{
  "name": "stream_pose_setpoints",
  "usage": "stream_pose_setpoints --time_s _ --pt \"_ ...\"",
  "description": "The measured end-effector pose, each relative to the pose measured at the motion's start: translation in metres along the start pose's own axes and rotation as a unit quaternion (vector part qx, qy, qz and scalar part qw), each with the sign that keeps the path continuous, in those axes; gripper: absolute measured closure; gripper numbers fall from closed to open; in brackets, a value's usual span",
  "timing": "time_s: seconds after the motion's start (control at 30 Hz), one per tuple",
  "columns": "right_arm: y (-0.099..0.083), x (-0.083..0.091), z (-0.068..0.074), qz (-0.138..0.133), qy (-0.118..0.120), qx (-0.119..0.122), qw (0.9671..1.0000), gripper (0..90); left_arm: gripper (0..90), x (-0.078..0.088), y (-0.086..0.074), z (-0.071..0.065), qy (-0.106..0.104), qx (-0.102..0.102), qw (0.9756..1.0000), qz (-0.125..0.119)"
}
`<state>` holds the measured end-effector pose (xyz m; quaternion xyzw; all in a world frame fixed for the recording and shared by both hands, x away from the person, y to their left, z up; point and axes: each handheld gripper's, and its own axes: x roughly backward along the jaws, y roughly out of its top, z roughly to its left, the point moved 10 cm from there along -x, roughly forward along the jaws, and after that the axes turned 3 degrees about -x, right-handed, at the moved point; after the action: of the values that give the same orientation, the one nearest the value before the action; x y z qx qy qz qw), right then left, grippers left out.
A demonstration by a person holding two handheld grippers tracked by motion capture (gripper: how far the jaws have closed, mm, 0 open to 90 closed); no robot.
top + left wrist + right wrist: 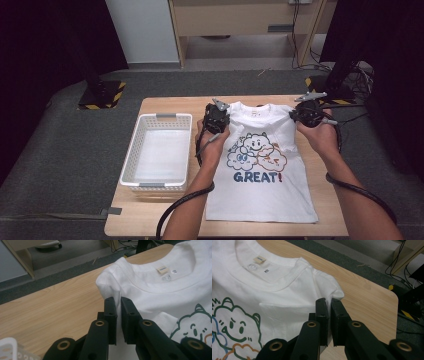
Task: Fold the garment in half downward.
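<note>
One white T-shirt (262, 165) lies print-up on the desk (165, 210), just right of the one white basket (157, 152). The left hand-held gripper (118, 301) is clenched on the shirt's shoulder nearest the basket; the right hand-held gripper (327, 302) pinches the far shoulder. Judging by this, both grips are made, while any folding and moving it to the basket remain.

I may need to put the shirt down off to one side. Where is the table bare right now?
Bare wood runs along the table's far edge behind the basket and T-shirt, plus a thin strip at the right edge and the near edge. The basket itself is empty. The middle is crowded: both grippers, left and right, pinch the shirt's shoulders.
</note>
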<state>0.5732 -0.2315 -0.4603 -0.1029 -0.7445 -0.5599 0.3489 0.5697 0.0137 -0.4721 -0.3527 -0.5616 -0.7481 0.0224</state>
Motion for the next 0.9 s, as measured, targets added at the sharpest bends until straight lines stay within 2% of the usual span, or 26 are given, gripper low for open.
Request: stream_pose_setpoints --time_s 0.2,0.53,0.9 --pt "-0.004 -0.004 -0.002 0.008 -0.003 0.0 1.0 85.6 84.2 0.0 -0.004 0.003 0.002 0.003 1.0 0.003" --pt "0.007 0.0 0.002 0.0 -0.006 0.006 1.0 85.6 84.2 0.003 0.003 0.001 0.002 -0.003 1.0 -0.005" --pt "-0.01 0.003 0.006 0.004 -0.003 -0.001 1.0 85.6 84.2 0.006 -0.009 -0.008 0.001 -0.012 0.9999 0.003"
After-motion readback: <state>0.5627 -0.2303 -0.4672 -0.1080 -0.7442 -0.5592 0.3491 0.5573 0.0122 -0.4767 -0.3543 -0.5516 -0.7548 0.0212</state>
